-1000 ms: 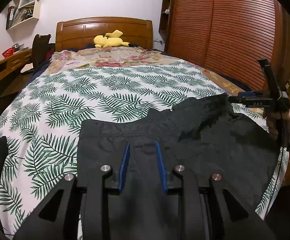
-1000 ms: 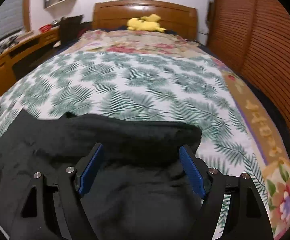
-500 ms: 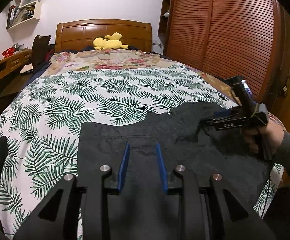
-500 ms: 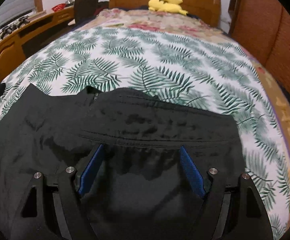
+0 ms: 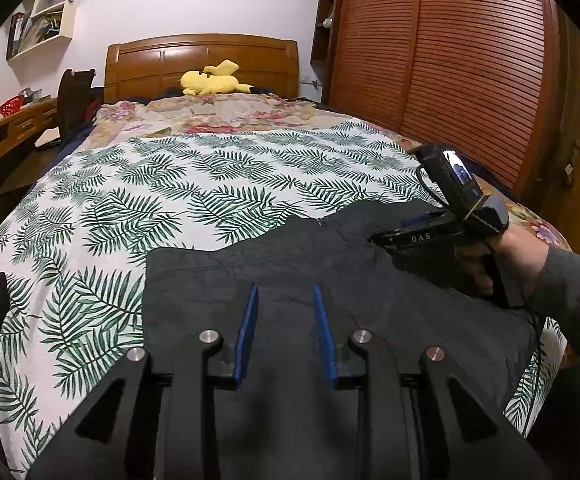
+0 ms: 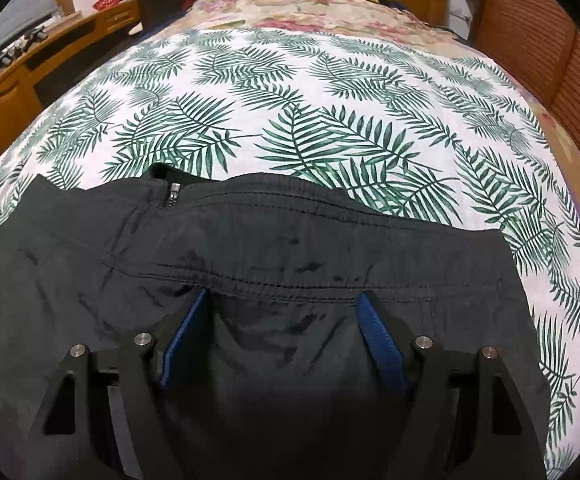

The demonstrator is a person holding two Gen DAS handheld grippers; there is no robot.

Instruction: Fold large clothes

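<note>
A black garment (image 5: pixel 298 264) with a stitched hem and a zipper (image 6: pixel 173 196) lies on the near end of the bed (image 5: pixel 193 184), which has a green leaf-print sheet. It fills the lower half of the right wrist view (image 6: pixel 273 248). My left gripper (image 5: pixel 283 300) is partly open over the garment's near left part, nothing between its blue pads. My right gripper (image 6: pixel 283 300) is wide open and low over the garment's right part, with its fingertips at the hem; the cloth lies flat under it. The right gripper also shows in the left wrist view (image 5: pixel 410 234), held by a hand.
A yellow plush toy (image 5: pixel 213 82) lies at the wooden headboard (image 5: pixel 201 60) on a floral quilt (image 5: pixel 225 114). A wooden wardrobe (image 5: pixel 450 64) stands along the right side. A desk (image 5: pixel 5 132) and a dark chair (image 5: pixel 71 96) stand on the left.
My right gripper has lowered the raised right part of the garment onto the bed; the cloth now lies flat. My left gripper has stayed in place.
</note>
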